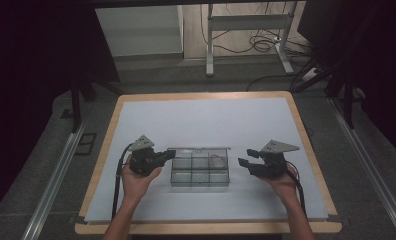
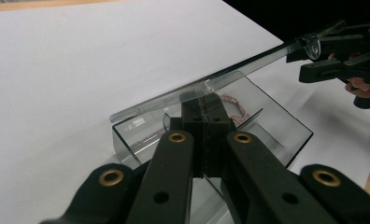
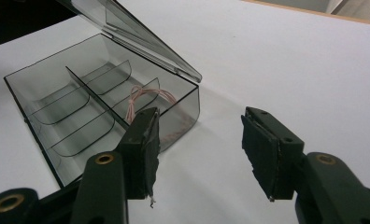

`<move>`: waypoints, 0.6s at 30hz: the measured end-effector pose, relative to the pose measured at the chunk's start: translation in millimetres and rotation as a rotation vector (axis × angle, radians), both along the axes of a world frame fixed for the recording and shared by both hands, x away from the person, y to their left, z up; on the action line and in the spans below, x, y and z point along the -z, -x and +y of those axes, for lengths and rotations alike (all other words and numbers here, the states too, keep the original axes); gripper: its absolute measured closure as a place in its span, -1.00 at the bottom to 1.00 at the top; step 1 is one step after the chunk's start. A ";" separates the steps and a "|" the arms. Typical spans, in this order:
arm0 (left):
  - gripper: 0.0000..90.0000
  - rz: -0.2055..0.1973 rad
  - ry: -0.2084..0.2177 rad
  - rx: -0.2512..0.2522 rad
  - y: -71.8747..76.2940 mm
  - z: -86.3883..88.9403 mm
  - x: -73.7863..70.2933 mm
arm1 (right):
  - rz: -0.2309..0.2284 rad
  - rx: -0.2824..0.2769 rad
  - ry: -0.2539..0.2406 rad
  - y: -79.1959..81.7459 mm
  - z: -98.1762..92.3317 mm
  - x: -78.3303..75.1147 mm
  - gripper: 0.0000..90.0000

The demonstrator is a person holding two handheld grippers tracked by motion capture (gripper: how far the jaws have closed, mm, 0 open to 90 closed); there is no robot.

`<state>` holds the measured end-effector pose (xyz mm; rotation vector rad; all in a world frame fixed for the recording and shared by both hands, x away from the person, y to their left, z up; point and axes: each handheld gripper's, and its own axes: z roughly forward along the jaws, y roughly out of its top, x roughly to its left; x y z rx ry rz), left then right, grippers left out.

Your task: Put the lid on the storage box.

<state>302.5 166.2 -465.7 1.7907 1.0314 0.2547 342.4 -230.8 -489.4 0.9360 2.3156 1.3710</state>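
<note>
Box (image 1: 200, 172), clear and split into compartments, sits mid-table on the white mat (image 1: 206, 120), its lid (image 3: 141, 32) raised and a pink cord (image 3: 143, 98) in one corner compartment. Left gripper (image 1: 170, 156) is clamped on the box's left wall. Right gripper (image 1: 243, 161) hangs just right of the box, jaws apart with nothing between them.

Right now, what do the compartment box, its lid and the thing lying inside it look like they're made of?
The compartment box looks like smoky clear hard plastic: the dividers and the table show through its glossy walls. Its lid seems the same plastic, clearer, with bright glints along the edge. The pink cord in a corner compartment looks like twisted thread or thin string, matte; it could also be fine wire.
</note>
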 end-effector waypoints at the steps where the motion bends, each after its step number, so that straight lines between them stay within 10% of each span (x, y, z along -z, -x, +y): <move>1: 1.00 0.002 0.000 -0.001 0.2 -0.1 0.0 | 0.001 0.004 0.000 1.4 -1.7 -0.1 -0.01; 18: 1.00 0.004 -0.001 0.004 6.9 0.0 2.9 | -0.005 0.024 0.021 12.7 -11.1 4.9 -0.04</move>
